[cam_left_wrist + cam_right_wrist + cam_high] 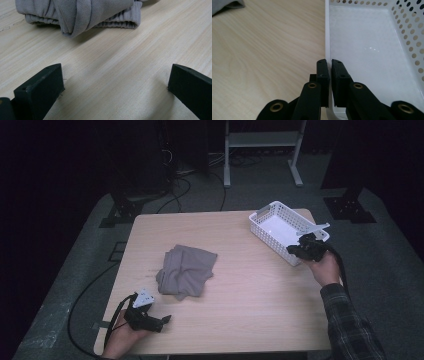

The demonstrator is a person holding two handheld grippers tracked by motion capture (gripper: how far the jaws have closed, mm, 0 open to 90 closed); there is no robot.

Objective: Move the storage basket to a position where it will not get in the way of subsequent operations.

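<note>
1. Your left gripper (165,319) rests at the near left edge of the pale wood-grain tabletop (250,290), its jaws standing wide apart with nothing between them.
2. Just beyond it, the rumpled grey cloth garment (186,271) lies bunched on the tabletop, apart from both grippers.
3. Your right gripper (328,62) is clamped on the near wall of the white perforated plastic basket (372,50), one jaw outside the wall and one inside.
4. The basket sits at the far right corner of the tabletop, well apart from the garment.
</note>
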